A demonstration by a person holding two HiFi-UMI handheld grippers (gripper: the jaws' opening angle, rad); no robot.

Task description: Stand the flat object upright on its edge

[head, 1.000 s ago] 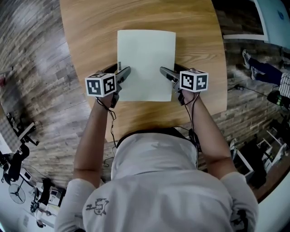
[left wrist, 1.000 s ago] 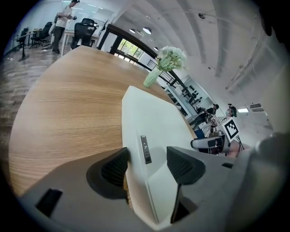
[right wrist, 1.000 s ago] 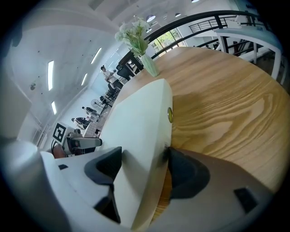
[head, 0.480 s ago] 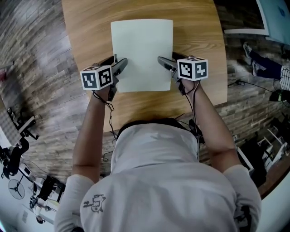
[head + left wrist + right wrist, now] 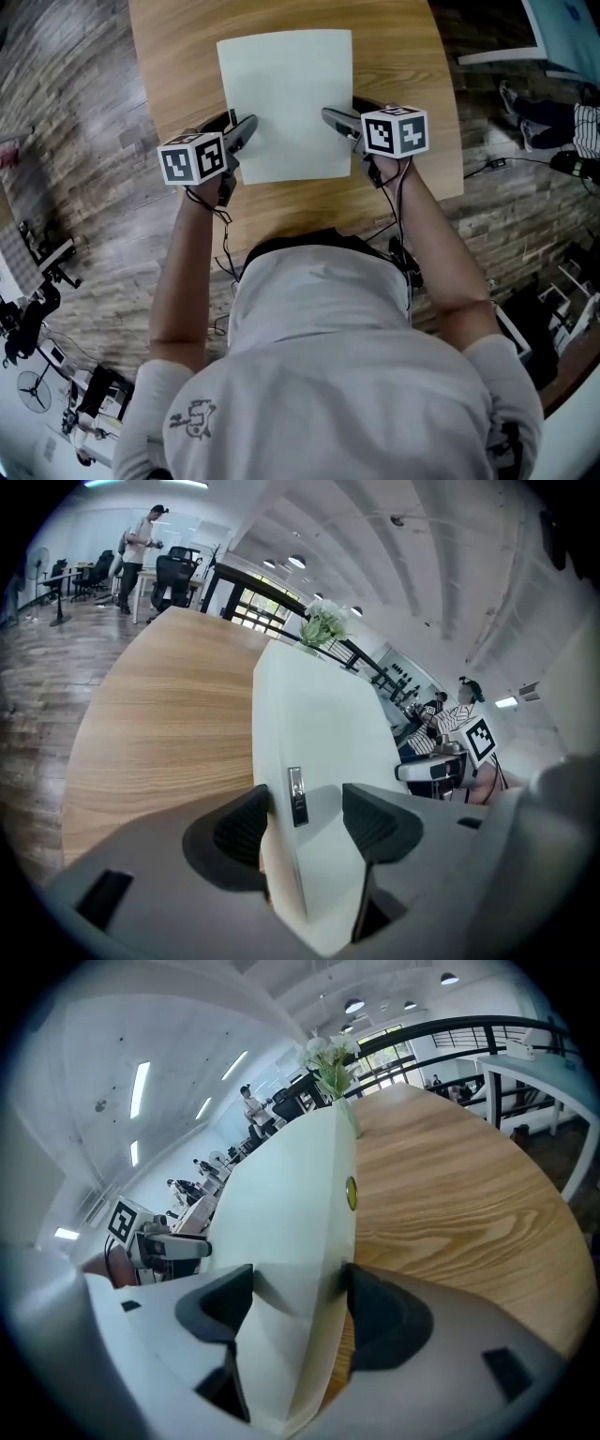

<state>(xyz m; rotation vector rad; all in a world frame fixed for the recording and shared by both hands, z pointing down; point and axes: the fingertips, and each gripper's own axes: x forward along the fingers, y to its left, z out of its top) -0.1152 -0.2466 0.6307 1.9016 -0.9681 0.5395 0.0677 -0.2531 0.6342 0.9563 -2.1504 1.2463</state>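
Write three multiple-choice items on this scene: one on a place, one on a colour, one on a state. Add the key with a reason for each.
1. The right gripper meets the flat board at its: A far edge; B right edge; C middle.
2. The flat board is: A red; B black; C pale greenish white.
3. The right gripper's jaws are: A closed on the board's edge; B wide open in empty air; C closed on a cup.

Key:
1 B: the head view shows it at the right edge, near the near corner.
2 C: it looks pale in every view against the wooden table.
3 A: the right gripper view shows both pads against the board.
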